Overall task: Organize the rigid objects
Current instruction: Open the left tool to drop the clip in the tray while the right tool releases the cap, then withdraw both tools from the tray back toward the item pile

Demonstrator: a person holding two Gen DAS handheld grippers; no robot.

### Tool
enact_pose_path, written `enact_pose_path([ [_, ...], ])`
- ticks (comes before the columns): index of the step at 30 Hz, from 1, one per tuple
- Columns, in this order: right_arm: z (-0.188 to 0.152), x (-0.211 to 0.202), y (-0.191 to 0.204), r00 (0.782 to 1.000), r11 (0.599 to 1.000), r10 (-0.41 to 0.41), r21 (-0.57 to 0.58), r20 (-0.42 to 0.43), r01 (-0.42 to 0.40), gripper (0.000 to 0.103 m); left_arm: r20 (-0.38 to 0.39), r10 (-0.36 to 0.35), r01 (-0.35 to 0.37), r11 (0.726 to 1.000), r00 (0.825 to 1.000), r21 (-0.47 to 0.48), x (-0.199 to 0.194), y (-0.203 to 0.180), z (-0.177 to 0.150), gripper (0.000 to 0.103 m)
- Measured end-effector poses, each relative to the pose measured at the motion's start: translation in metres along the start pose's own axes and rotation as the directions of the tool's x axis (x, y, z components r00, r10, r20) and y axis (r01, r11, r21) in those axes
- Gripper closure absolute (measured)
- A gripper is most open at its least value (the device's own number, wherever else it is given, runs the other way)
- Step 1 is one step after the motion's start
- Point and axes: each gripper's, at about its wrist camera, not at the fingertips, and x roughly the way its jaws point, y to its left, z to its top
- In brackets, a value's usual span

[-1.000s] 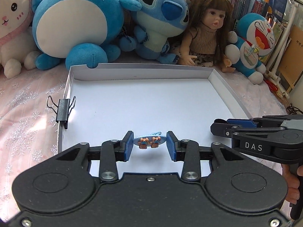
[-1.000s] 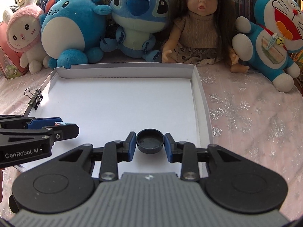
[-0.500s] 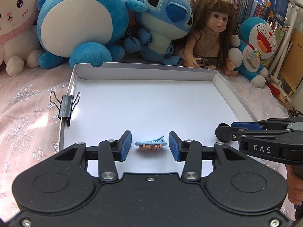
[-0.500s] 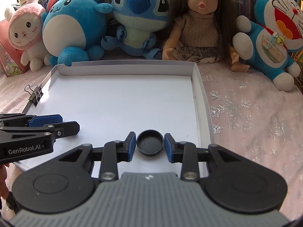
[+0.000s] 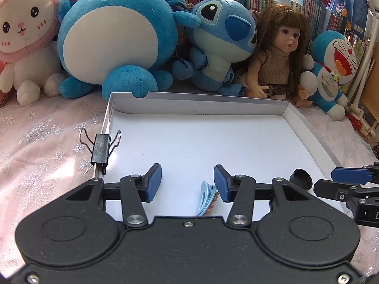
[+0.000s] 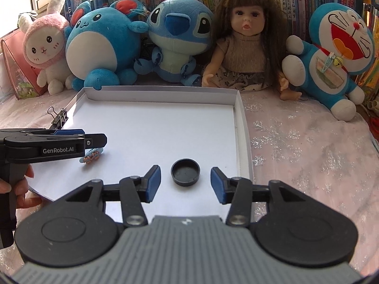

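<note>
A white shallow tray (image 5: 308,127) lies on the pink cloth; it also shows in the right wrist view (image 6: 241,123). My left gripper (image 5: 187,182) is open, and a small blue hair clip (image 5: 205,198) lies on the tray floor by its right finger. The clip (image 6: 91,156) also shows under the left gripper in the right wrist view. My right gripper (image 6: 185,181) is open, and a black round cap (image 6: 185,172) sits on the tray just ahead, between its fingers. The cap (image 5: 301,178) also shows in the left wrist view.
A black binder clip (image 5: 101,147) grips the tray's left wall. Plush toys and a doll (image 6: 246,47) line the back, with books behind. The right gripper's fingers (image 5: 350,175) reach in at the tray's right edge.
Both grippers have opened wider and pulled back. The hair clip and the cap, held between the fingers before, now lie free on the tray. The clip has turned end-on.
</note>
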Motion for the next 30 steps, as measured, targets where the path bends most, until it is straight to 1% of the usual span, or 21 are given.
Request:
enact_pose_path([
  [4, -0.005, -0.008, -0.001, 1.000, 1.000, -0.003, 0.005, 0.012, 0.003, 0.034, 0.009, 0.015, -0.015, 0.999, 1.000, 0.029, 0.001, -0.003, -0.001, 0.054],
  [6, -0.009, -0.012, -0.002, 1.000, 1.000, 0.001, 0.022, 0.021, -0.002, 0.033, 0.006, 0.005, -0.005, 0.999, 1.000, 0.034, -0.002, -0.005, -0.002, 0.050],
  [8, -0.012, -0.017, -0.002, 1.000, 1.000, -0.001, 0.030, 0.030, 0.000, 0.031, 0.005, -0.003, 0.003, 0.999, 1.000, 0.037, -0.009, -0.006, -0.004, 0.042],
  [9, -0.014, -0.019, -0.001, 0.999, 1.000, -0.002, 0.028, 0.037, 0.001, 0.029, 0.010, -0.001, 0.001, 0.999, 1.000, 0.044, -0.015, -0.008, -0.005, 0.040],
  [11, -0.020, -0.027, 0.001, 0.998, 1.000, -0.006, 0.015, 0.061, 0.005, 0.023, 0.025, 0.011, -0.012, 0.998, 1.000, 0.056, -0.027, -0.011, -0.008, 0.032],
  [13, -0.026, -0.034, 0.004, 0.996, 1.000, -0.007, -0.002, 0.084, 0.007, 0.017, 0.052, 0.007, -0.011, 0.997, 0.999, 0.070, -0.044, -0.014, -0.011, 0.028],
  [16, -0.037, -0.045, 0.009, 0.992, 0.999, -0.012, -0.034, 0.122, 0.016, 0.015, 0.084, -0.011, 0.004, 0.997, 0.996, 0.081, -0.068, -0.015, -0.018, 0.022],
  [19, -0.051, -0.055, 0.016, 0.988, 0.996, -0.017, -0.083, 0.150, 0.030, 0.014, 0.111, -0.041, 0.032, 0.996, 0.993, 0.083, -0.096, -0.014, -0.031, 0.018],
  [22, -0.066, -0.061, 0.022, 0.988, 0.991, -0.006, -0.129, 0.157, 0.026, 0.014, 0.118, -0.050, 0.040, 0.995, 0.992, 0.088, -0.117, -0.011, -0.049, 0.017],
  [25, -0.082, -0.066, 0.028, 0.989, 0.987, 0.015, -0.162, 0.148, 0.010, 0.014, 0.129, -0.032, 0.018, 0.994, 0.991, 0.104, -0.134, -0.010, -0.066, 0.016],
  [28, -0.094, -0.069, 0.033, 0.990, 0.984, 0.033, -0.178, 0.139, -0.008, 0.014, 0.159, -0.001, -0.018, 0.993, 0.987, 0.119, -0.150, -0.009, -0.087, 0.016],
  [30, -0.102, -0.071, 0.036, 0.990, 0.982, 0.040, -0.187, 0.135, -0.014, 0.014, 0.173, 0.008, -0.028, 0.993, 0.985, 0.117, -0.158, -0.008, -0.097, 0.016],
])
